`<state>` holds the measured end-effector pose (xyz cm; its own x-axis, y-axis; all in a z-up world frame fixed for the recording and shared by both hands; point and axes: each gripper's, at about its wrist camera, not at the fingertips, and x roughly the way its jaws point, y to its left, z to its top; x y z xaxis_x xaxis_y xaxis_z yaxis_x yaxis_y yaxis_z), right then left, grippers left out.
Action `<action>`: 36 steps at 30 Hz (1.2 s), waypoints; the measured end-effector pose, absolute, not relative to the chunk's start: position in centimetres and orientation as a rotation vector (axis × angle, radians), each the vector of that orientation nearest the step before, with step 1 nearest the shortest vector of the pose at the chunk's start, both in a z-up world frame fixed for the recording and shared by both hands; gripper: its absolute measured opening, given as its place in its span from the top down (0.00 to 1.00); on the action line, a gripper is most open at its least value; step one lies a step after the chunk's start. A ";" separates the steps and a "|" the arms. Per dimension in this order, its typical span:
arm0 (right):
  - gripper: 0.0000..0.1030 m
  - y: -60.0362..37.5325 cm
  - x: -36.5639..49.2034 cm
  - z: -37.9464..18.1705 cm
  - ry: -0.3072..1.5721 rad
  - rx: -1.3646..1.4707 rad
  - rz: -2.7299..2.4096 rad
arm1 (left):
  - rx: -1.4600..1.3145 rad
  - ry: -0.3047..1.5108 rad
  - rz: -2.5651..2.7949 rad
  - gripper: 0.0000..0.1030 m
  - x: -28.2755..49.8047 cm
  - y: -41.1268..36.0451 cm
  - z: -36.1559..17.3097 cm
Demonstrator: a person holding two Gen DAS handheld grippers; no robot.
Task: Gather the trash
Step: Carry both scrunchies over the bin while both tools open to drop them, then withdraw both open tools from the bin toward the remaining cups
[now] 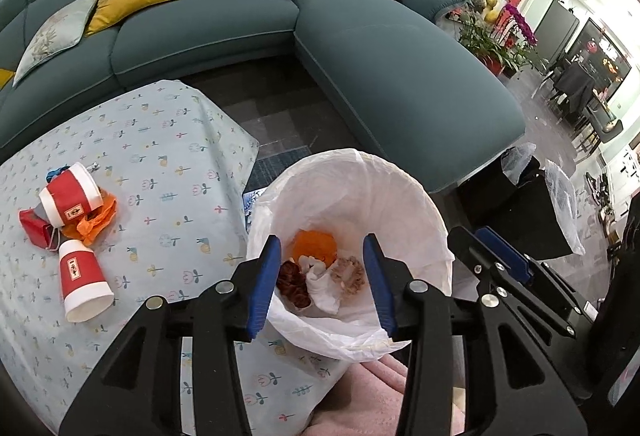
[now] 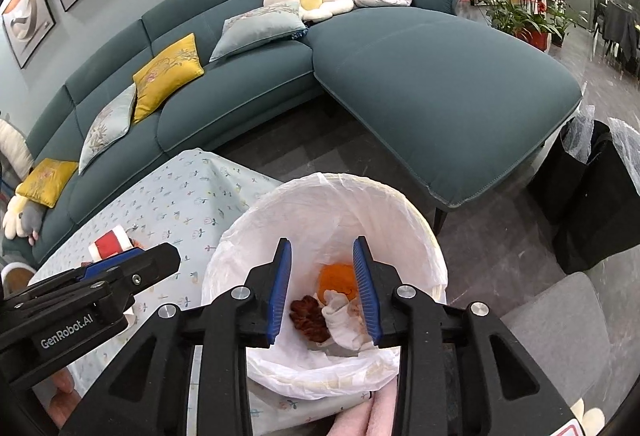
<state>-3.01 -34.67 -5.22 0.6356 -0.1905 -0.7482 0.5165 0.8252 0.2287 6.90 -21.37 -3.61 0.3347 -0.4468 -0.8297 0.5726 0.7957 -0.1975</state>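
Both tongs, left (image 1: 322,282) and right (image 2: 322,290), spread empty over the bin (image 1: 400,187), trash (image 1: 320,276) partly hidden.

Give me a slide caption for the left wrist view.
Open left gripper above lined bin; paper cups on table.

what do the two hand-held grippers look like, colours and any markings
Both the left hand-held gripper and the right hand-held gripper have black angular frames with triangular cut-outs, silver round pivot bolts and blue ribbed pads. The left one's side carries white "GenRobot.AI" lettering.
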 end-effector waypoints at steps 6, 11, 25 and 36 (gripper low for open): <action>0.69 -33.6 -2.3 -4.7 0.789 0.429 -0.402 | 0.114 1.032 -0.635 0.60 7.5 -19.7 -3.4; 0.69 -32.1 -1.4 -4.3 0.796 0.409 -0.378 | 0.084 1.035 -0.592 0.59 8.4 -17.4 -3.4; 0.62 -24.3 2.3 -4.1 0.840 0.337 -0.264 | -0.012 1.065 -0.373 0.35 11.8 -6.9 -5.4; 0.61 -18.2 5.6 -5.7 0.901 0.302 -0.181 | -0.073 1.137 -0.227 0.25 14.7 0.7 -8.7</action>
